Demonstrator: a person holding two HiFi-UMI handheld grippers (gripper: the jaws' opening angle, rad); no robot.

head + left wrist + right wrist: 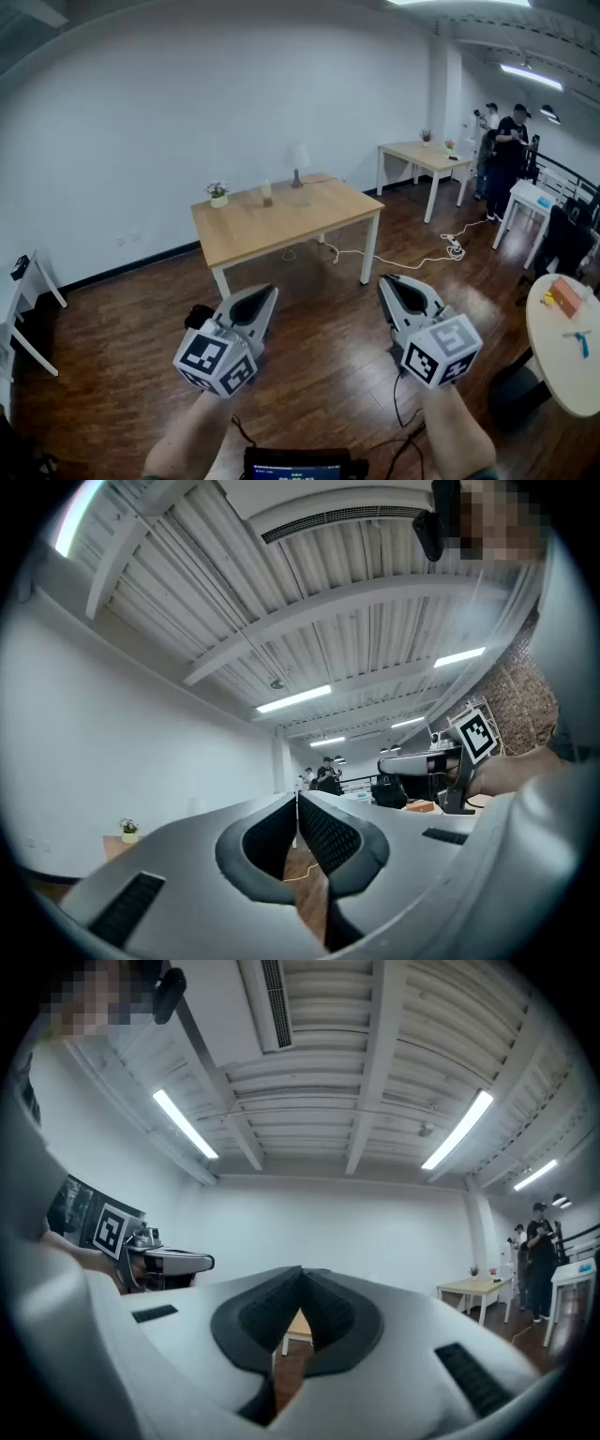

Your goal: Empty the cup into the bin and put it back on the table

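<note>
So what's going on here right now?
Nothing is being handled yet. The left claw and right claw, both shut and empty, hang over the floor, short of the wooden table. What may be the cup stands on the table between a potted plant and a lamp. No bin shows.

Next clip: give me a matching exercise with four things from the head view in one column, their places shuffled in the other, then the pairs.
1 flower pot
2 lamp
3 orange box
4 power strip

A round white table
B floor
C wooden table, back left corner
D wooden table, back right part

Pairs: 1-C; 2-D; 3-A; 4-B
</note>
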